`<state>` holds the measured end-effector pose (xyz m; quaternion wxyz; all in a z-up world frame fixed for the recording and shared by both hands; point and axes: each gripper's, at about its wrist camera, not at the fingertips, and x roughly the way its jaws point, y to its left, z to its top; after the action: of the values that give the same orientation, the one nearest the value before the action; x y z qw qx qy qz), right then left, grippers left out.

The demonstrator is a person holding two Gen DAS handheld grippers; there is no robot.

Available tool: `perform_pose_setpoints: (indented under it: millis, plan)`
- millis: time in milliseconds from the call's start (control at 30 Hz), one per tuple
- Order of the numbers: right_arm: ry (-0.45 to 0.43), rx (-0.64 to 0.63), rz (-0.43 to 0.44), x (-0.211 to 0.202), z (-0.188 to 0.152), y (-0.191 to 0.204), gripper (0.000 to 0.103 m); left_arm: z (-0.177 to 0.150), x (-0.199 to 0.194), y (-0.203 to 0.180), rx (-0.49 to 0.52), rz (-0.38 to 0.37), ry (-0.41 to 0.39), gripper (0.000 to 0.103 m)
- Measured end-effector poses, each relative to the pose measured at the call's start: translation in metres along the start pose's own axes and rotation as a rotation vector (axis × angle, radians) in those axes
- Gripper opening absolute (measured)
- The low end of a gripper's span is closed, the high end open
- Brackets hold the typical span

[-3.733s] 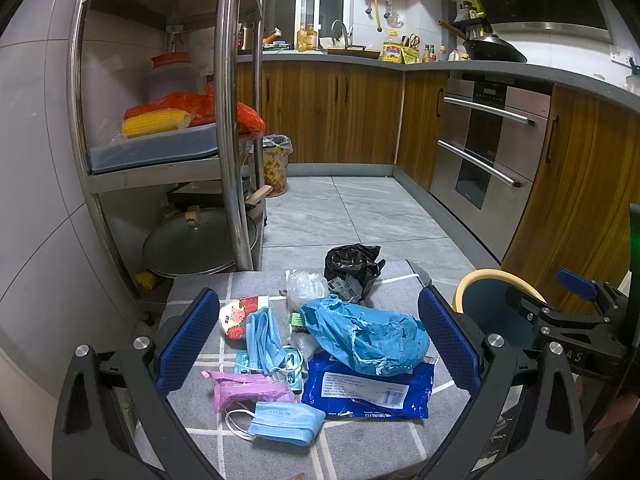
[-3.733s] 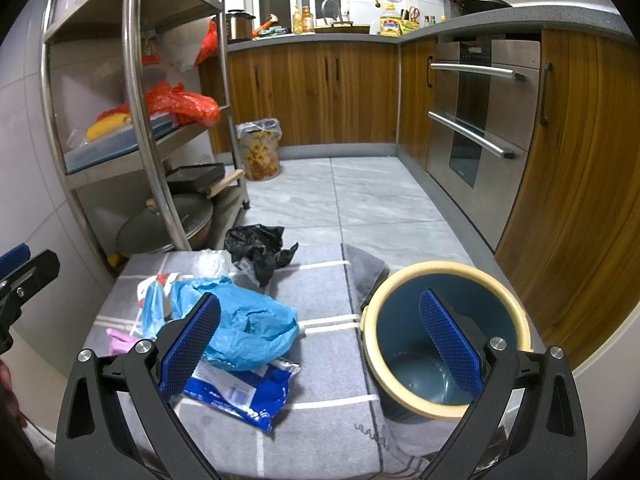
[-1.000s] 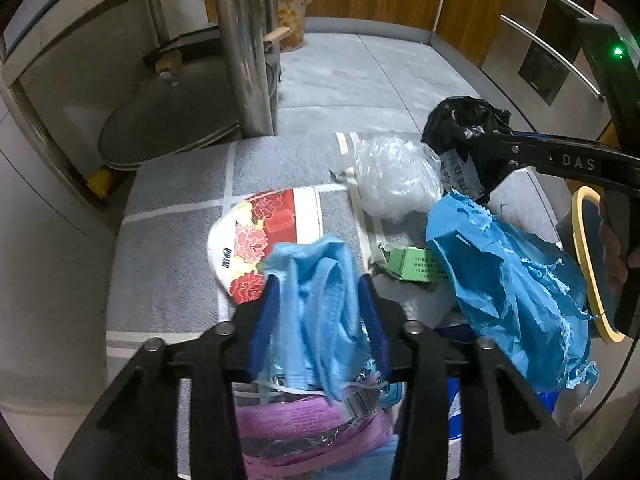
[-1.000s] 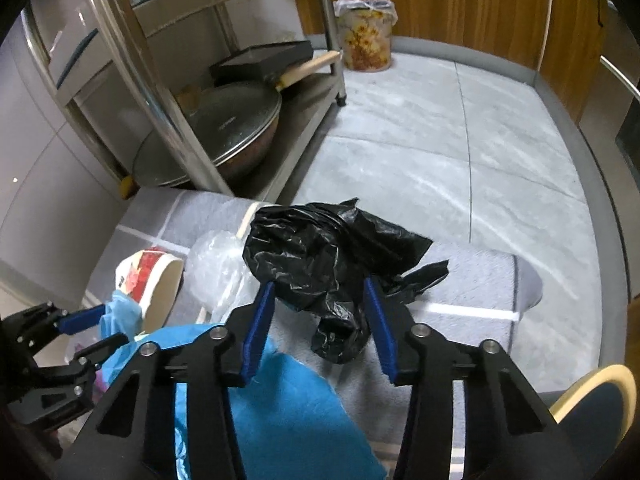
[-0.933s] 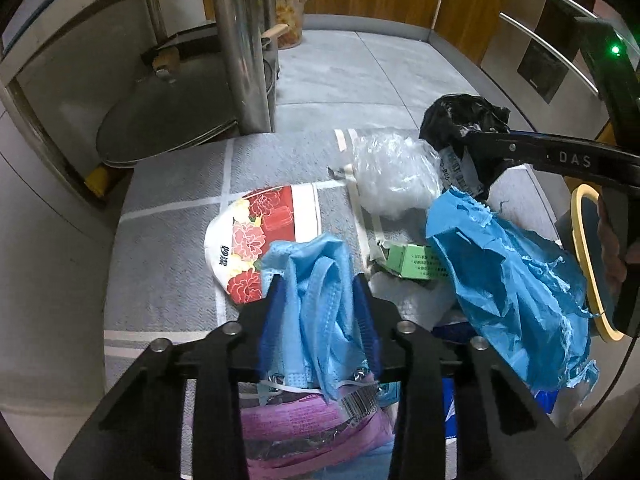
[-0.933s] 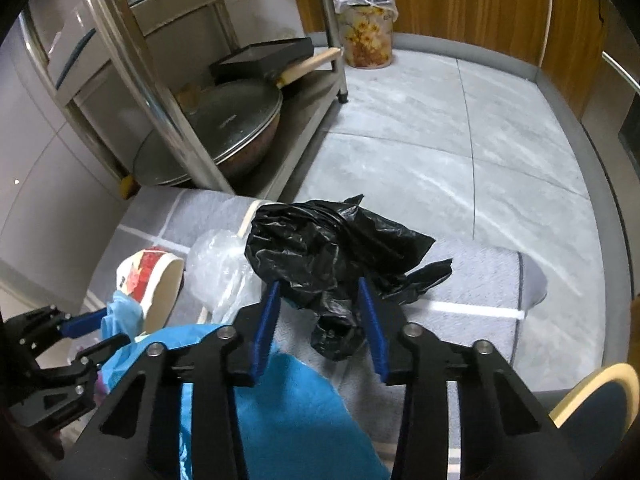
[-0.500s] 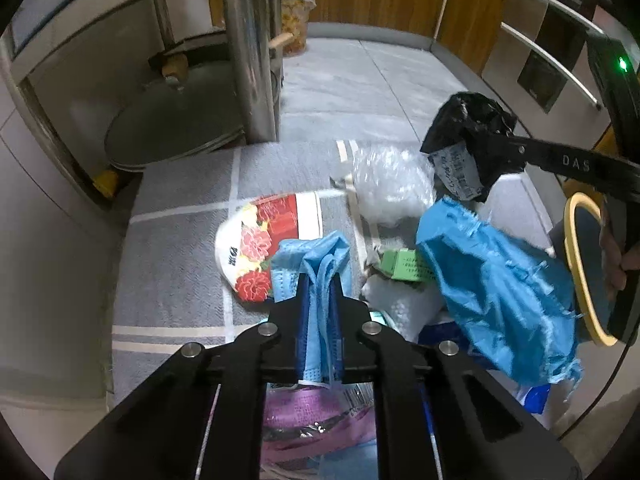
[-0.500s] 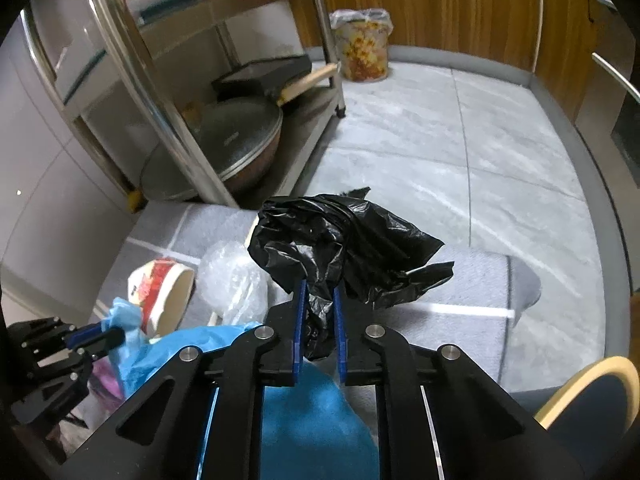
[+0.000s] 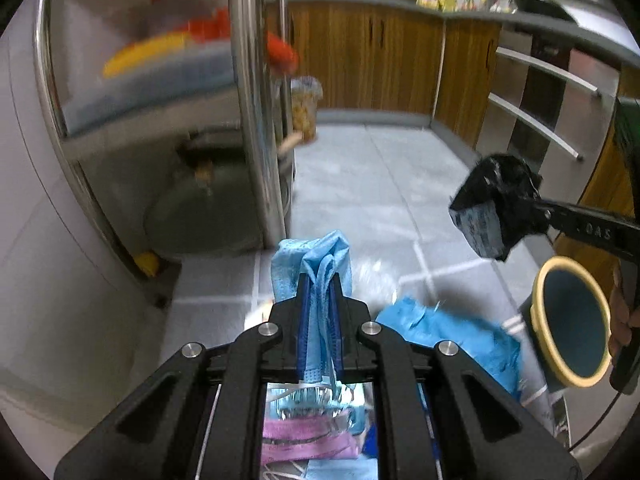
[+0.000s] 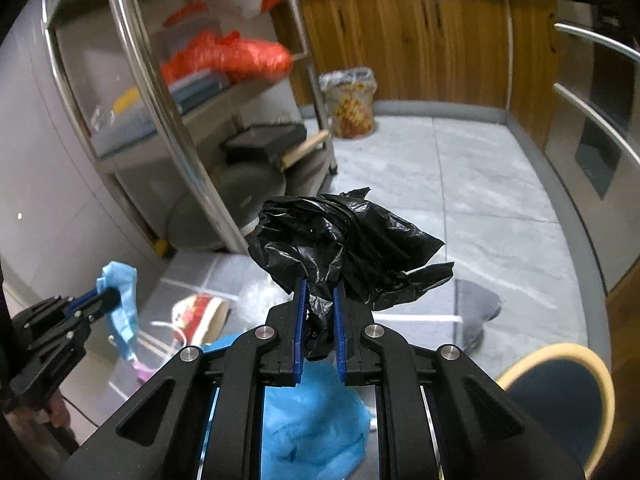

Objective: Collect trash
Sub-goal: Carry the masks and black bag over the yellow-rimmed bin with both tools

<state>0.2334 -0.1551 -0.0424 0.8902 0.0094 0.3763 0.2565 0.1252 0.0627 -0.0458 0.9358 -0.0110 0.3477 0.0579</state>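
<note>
My left gripper (image 9: pixel 319 280) is shut on a light blue face mask (image 9: pixel 316 256) and holds it above the grey checked cloth (image 9: pixel 216 280). In the right wrist view that mask (image 10: pixel 120 296) hangs from the left gripper (image 10: pixel 105 298) at the far left. My right gripper (image 10: pixel 318 286) is shut on a crumpled black plastic bag (image 10: pixel 344 248), also lifted off the cloth; the left wrist view shows that bag (image 9: pixel 496 208) at the right. A dark blue bin with a yellow rim (image 10: pixel 560 396) (image 9: pixel 572 320) stands at the lower right.
On the cloth lie a blue plastic bag (image 10: pixel 312 412) (image 9: pixel 452 332), a flowered paper cup (image 10: pixel 200 312), a clear plastic wad (image 10: pixel 260 296) and pink packaging (image 9: pixel 308 436). A steel shelf rack (image 9: pixel 248 100) with a pot lid stands behind. Wooden cabinets (image 10: pixel 420 40) and an oven line the tiled floor.
Both grippers closed, the left on the blue mask and the right on the black bag, and then rose with them off the cloth. Both views tilted up toward the room.
</note>
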Motion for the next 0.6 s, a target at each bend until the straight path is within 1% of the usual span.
perform_pose_setpoints:
  millis: [200,267,333,433,600]
  plan:
    - [-0.09,0.037,-0.027,-0.063,-0.006,-0.011,0.013,0.015,-0.04,-0.02,0.02,-0.023,-0.12,0.009]
    - [-0.112,0.037,-0.04,-0.079,-0.01,-0.014,0.013,0.017,-0.051,-0.028,0.028,-0.041,-0.145,0.009]
    - [-0.13,0.039,-0.058,-0.095,-0.017,-0.019,0.013,0.017,-0.062,-0.039,0.034,-0.073,-0.161,0.009]
    - [-0.144,0.06,-0.087,-0.116,-0.027,-0.029,0.013,0.014,-0.069,-0.059,0.053,-0.119,-0.165,0.009]
    - [-0.134,0.095,-0.153,-0.144,-0.052,-0.055,0.013,0.006,-0.074,-0.101,0.123,-0.207,-0.169,0.009]
